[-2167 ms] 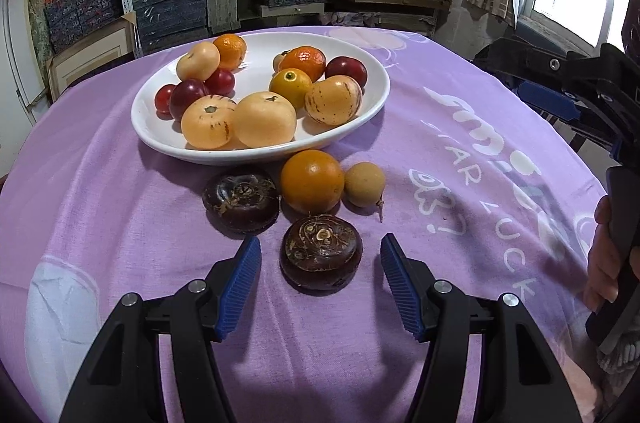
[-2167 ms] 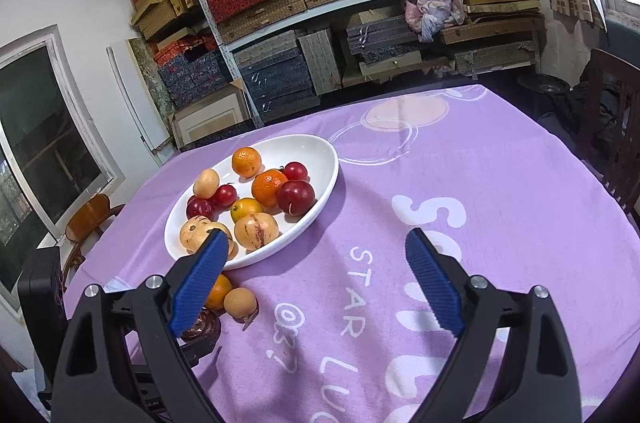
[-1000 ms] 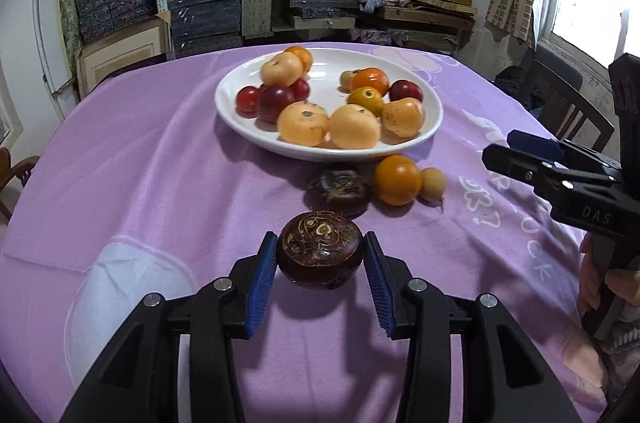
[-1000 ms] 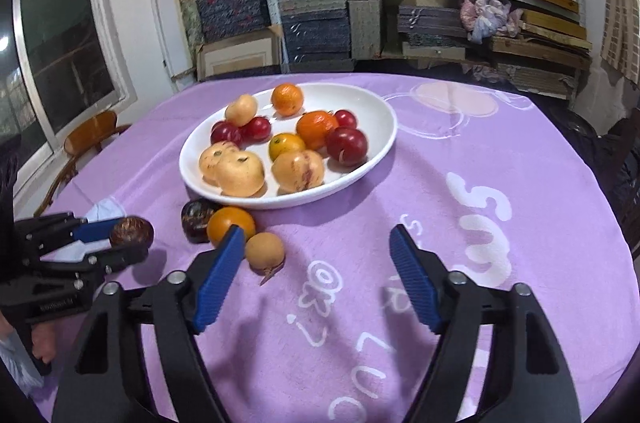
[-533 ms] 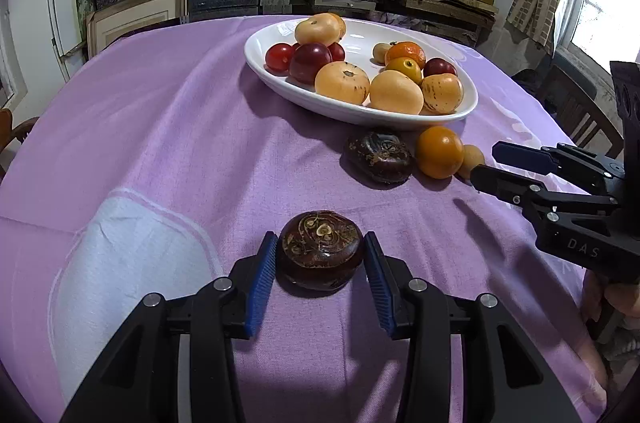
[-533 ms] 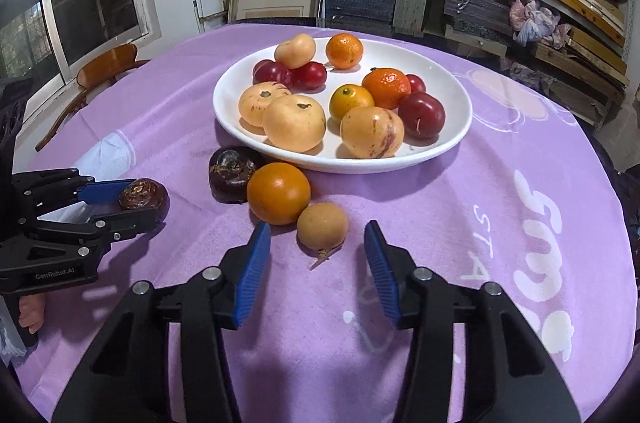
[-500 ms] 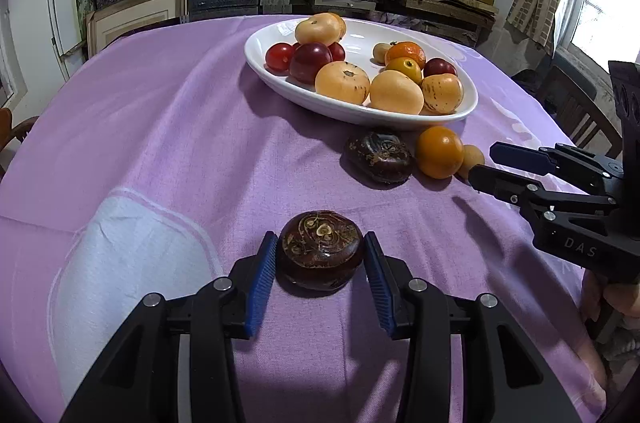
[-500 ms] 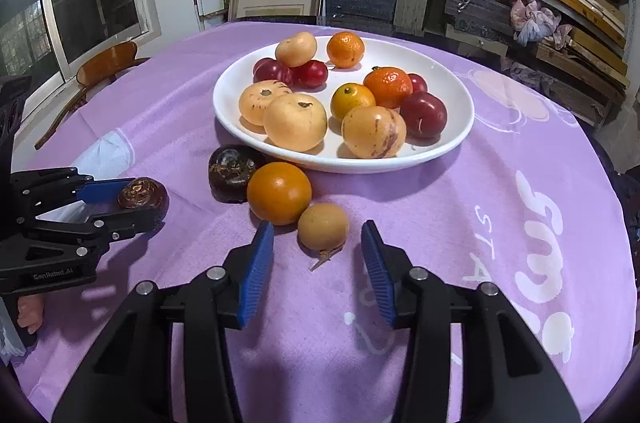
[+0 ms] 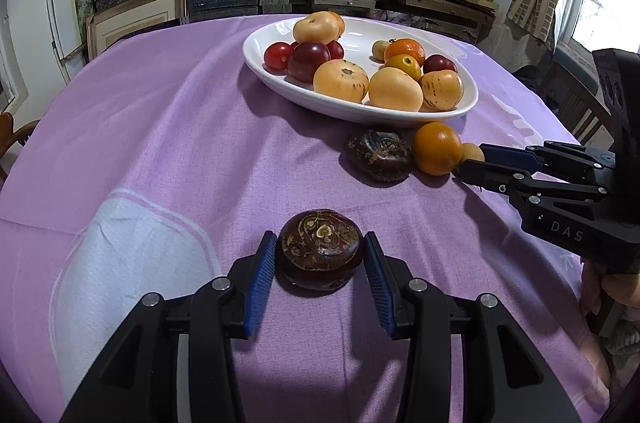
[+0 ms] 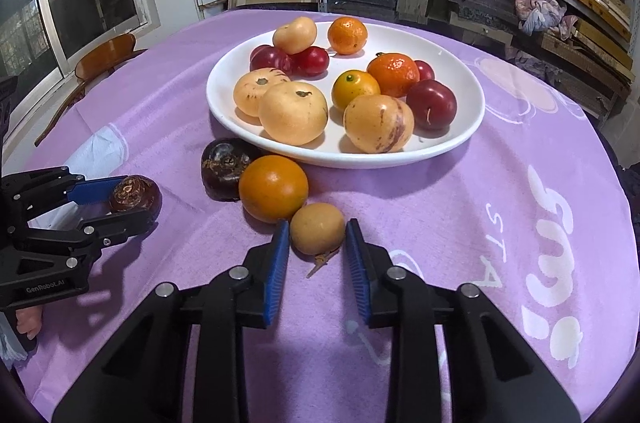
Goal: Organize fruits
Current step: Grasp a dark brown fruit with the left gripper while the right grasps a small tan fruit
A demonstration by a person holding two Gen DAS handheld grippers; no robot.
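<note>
Most of the fruit already sits in the shallow white oval ceramic plate (image 10: 472,127): pale yellow-orange melon-like fruits, dark red plums and small oranges, about a dozen in all. Four pieces remain on the purple printed tablecloth (image 10: 520,223) in front of the plate. The left gripper (image 9: 320,261) has its blue pads pressed to both sides of a dark brown, flattened round fruit with a swirled top (image 9: 320,253), which seems to rest on the cloth well apart from the plate, though whether it is lifted clear is hard to say from this angle. The right gripper (image 10: 317,245) has just been closing and now pinches the small tan round fruit with a dry stem (image 10: 317,227), which touches a glossy orange round fruit (image 10: 273,187). Beside that lies a second dark brown lumpy fruit (image 10: 224,169), against the plate's rim. So two pieces are gripped but not yet delivered, and two are untouched; I judge the task well past halfway.
</note>
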